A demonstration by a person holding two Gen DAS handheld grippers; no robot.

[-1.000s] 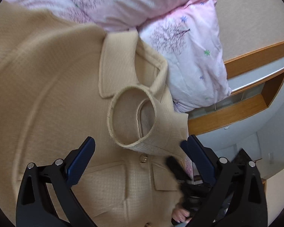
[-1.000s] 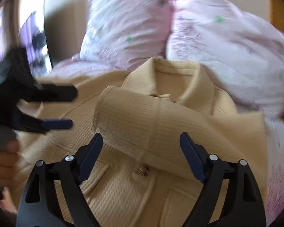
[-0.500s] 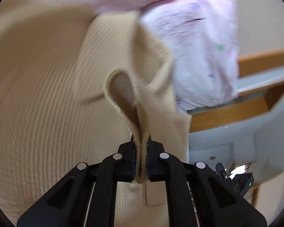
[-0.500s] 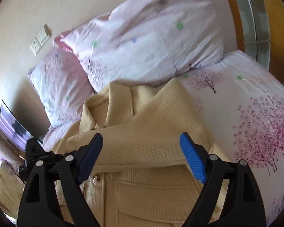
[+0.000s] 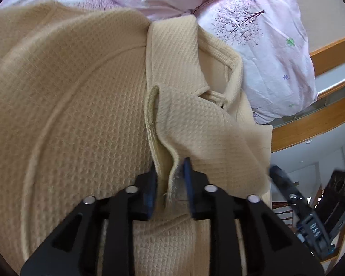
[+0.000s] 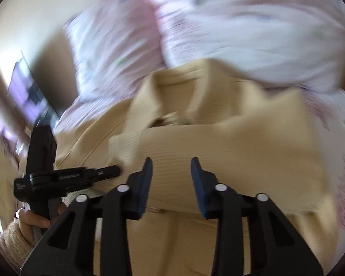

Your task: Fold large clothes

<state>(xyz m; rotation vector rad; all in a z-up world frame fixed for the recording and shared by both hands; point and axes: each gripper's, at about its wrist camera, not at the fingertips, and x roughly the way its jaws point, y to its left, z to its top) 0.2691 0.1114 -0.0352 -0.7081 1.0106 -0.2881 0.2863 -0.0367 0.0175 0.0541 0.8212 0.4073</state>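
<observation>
A beige waffle-knit jacket [image 5: 69,115] lies on the bed, collar toward the pillows. One sleeve is folded across its chest [image 6: 230,142]. The sleeve's cuff [image 5: 172,142] stands between the jaws of my left gripper [image 5: 170,179], which are slightly apart and no longer clamp it tightly. My right gripper [image 6: 171,179] hovers just above the folded sleeve, jaws partly closed with nothing between them. The left gripper's body also shows in the right wrist view [image 6: 57,177], held by a hand.
Two pink floral pillows [image 5: 264,46] lie past the collar, also in the blurred right wrist view [image 6: 241,27]. A wooden bed frame [image 5: 310,128] runs at the right. Pink floral bedding [image 6: 333,138] lies right of the jacket.
My left gripper closed on the sleeve cuff, then its jaws parted a little. My right gripper's jaws narrowed from wide open and it swung over the folded sleeve.
</observation>
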